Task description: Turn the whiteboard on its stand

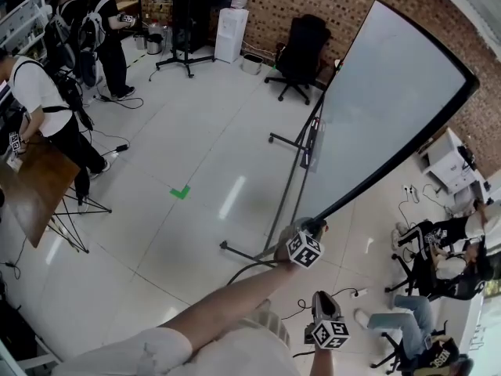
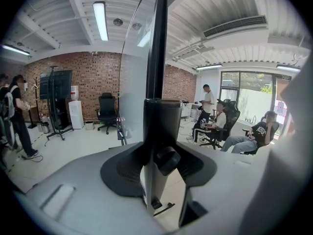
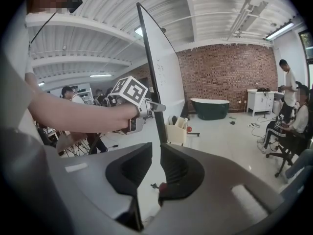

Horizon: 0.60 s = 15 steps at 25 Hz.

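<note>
Note left gripper (image 1: 311, 229) closed on the black-framed lower corner of the tilted whiteboard (image 1: 391, 108) at lower centre, right gripper (image 1: 323, 300) just below, jaws slightly apart, empty.

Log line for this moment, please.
left gripper: shut on whiteboard frame edge | right gripper: slightly open, empty | whiteboard: tilted on stand

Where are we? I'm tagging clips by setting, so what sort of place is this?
Probably a shared office or studio workspace: a brick wall, an office chair, a water dispenser and a large whiteboard on a stand.
</note>
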Tool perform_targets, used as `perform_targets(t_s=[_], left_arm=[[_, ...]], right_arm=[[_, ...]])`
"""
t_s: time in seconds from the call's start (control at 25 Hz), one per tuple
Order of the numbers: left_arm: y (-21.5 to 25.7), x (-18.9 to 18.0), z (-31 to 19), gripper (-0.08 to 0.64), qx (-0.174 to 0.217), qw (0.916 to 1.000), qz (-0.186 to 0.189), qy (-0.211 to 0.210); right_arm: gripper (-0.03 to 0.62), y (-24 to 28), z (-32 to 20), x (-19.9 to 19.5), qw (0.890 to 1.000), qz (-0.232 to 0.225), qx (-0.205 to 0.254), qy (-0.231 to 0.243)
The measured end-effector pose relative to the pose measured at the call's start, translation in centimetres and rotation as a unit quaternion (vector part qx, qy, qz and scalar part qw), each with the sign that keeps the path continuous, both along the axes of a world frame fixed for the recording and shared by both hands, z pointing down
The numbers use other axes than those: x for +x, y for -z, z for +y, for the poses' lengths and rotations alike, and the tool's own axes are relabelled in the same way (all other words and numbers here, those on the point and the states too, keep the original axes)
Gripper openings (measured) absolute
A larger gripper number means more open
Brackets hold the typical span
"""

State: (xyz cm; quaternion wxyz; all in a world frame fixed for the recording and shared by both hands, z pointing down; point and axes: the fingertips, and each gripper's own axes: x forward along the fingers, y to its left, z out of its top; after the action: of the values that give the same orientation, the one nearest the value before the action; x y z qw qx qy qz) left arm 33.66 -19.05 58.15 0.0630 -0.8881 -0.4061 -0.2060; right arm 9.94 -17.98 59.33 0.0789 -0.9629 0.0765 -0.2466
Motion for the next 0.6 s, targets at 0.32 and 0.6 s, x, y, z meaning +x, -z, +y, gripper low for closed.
perform_targets(t_s=[0.32,0.6], left_arm=[[0.2,-2.4,-0.6,0.207,-0.005,1.0,0.004,-0.002],[0.2,-4.7,-1.7,0.207,-0.006,1.0,0.007,0.002]], right_arm=[[0.056,-0.2,-0.3,-2.4,1.0,-0.008,-0.008,0.006],[0.057,-0.2,-0.7,-2.7,1.0,-0.001,-0.004,0.025]])
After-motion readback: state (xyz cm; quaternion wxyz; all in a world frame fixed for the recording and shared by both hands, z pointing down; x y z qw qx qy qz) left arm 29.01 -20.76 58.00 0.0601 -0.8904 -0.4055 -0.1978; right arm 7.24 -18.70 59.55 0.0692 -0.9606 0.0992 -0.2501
